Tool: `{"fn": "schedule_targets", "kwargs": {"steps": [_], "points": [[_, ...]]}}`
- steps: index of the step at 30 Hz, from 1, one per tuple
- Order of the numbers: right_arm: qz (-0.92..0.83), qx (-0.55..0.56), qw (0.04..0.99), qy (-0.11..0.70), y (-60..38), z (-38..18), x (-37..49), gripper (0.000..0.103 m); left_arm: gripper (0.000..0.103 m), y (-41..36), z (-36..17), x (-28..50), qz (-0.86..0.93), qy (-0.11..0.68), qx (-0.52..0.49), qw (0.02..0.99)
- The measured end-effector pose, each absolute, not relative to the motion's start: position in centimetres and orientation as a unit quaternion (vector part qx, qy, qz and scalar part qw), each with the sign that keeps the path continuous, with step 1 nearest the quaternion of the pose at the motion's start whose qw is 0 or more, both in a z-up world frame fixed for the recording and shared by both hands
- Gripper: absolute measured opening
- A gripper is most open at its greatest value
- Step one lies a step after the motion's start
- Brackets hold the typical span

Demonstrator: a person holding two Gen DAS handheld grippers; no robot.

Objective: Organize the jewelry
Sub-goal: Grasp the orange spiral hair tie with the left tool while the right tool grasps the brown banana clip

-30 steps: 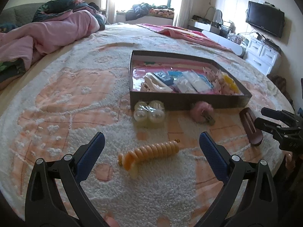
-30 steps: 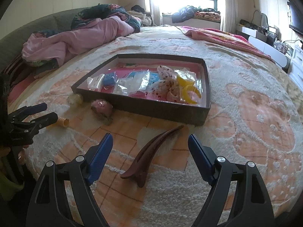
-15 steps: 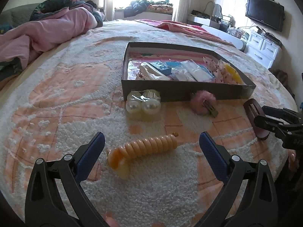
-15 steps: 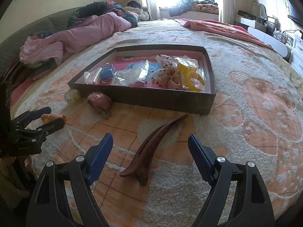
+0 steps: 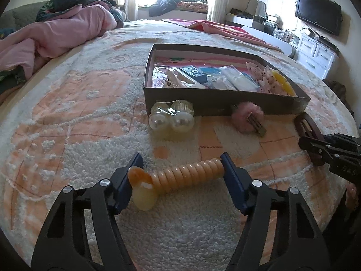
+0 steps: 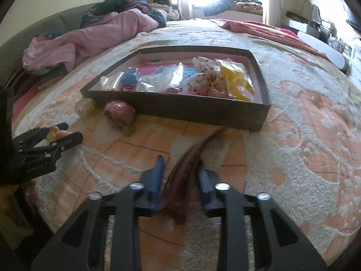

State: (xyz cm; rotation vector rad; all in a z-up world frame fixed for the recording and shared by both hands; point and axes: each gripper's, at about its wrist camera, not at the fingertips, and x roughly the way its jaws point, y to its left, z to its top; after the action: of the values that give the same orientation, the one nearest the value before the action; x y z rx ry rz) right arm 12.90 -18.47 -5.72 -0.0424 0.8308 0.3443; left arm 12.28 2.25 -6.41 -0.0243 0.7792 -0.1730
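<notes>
My left gripper point(image 5: 181, 168) is shut on an orange spiral hair tie point(image 5: 180, 176) that lies on the bedspread, a blue pad at each end of it. My right gripper point(image 6: 180, 174) is shut on a dark brown hair clip point(image 6: 187, 164), its pads pressing the clip's sides; the clip's tip points to the tray. The dark shallow tray point(image 5: 225, 100) holds bagged jewelry and hair accessories and also shows in the right wrist view point(image 6: 194, 110). A pink pompom clip point(image 5: 248, 117) and a bag of pearl balls point(image 5: 171, 119) lie against the tray's front wall.
A pink quilt point(image 5: 45, 36) is heaped at the far left of the bed. A white dresser point(image 5: 315, 54) and a TV point(image 5: 318, 19) stand at the right wall. The bed edge is close below both grippers.
Both grippers moved forward and closed from wide open: the left onto the orange hair tie, the right onto the brown hair clip.
</notes>
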Motion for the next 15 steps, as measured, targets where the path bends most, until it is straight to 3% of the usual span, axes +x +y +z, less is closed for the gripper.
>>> {"fn": "schedule_targets", "kwargs": {"steps": [15], "points": [[0.213,-0.031,0.898,0.383,-17.4,-4.4,11.6,0.014,0.060,2.0,-5.6,11.3,-0.098,0.372,-0.017,0.923]]}}
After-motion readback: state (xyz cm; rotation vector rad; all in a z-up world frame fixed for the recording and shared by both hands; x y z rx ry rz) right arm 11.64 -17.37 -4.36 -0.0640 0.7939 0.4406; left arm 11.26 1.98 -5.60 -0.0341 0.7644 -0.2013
